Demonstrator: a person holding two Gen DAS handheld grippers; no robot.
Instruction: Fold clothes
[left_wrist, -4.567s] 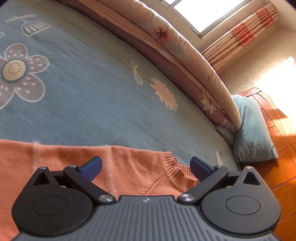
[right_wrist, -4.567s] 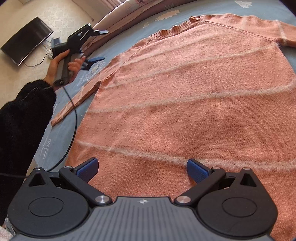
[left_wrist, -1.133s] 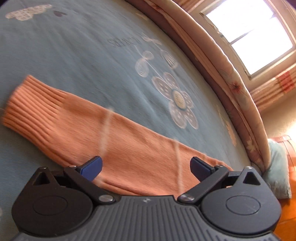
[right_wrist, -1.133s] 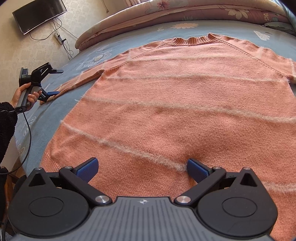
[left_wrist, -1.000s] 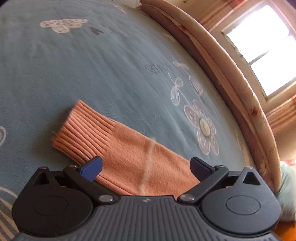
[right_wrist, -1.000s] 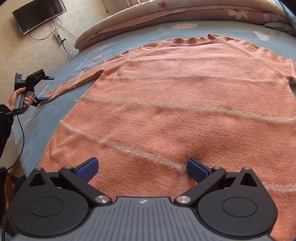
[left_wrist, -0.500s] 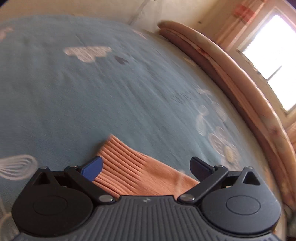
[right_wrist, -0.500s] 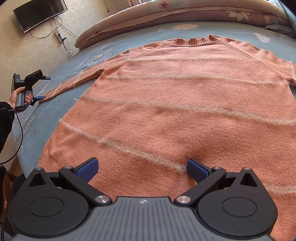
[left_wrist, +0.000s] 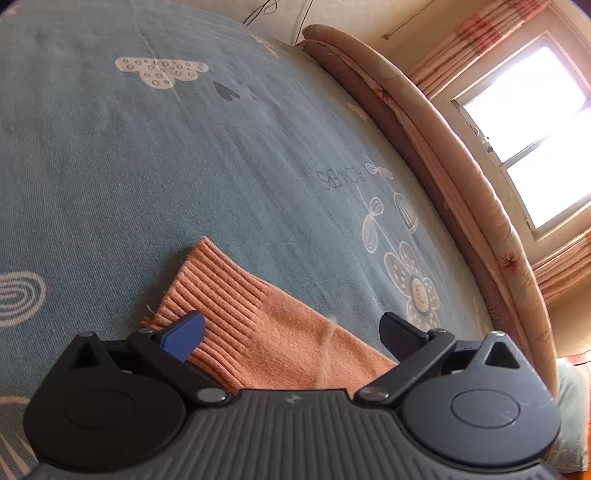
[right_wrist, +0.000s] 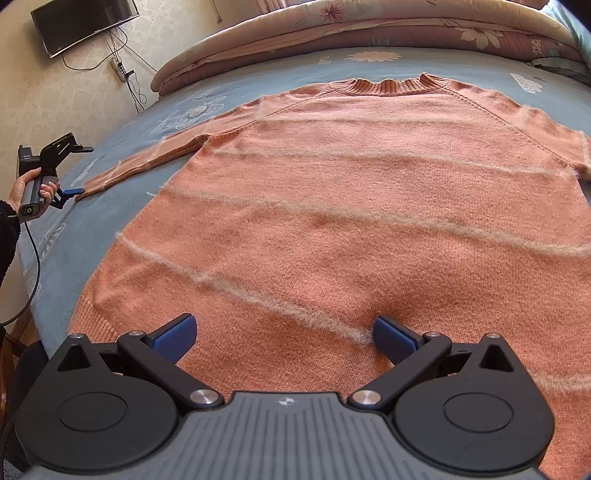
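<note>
**Both grippers wide apart**

My left gripper (left_wrist: 291, 330) sits low, its jaws spread wide and gripping nothing. My right gripper (right_wrist: 282, 334) is equally spread. My left hand (right_wrist: 31, 188) wraps its handle, sleeve dark.

bedsheet (left_wrist: 155, 155) past the sleeve cuff (left_wrist: 207, 291) lay bare, open passage | left gripper (left_wrist: 291, 332) jaws wide, cuff between them | rolled quilt (left_wrist: 443, 155) walled the far bed edge | sweater (right_wrist: 351, 206) body flat, nothing on it, free under right gripper (right_wrist: 282, 338)
</note>
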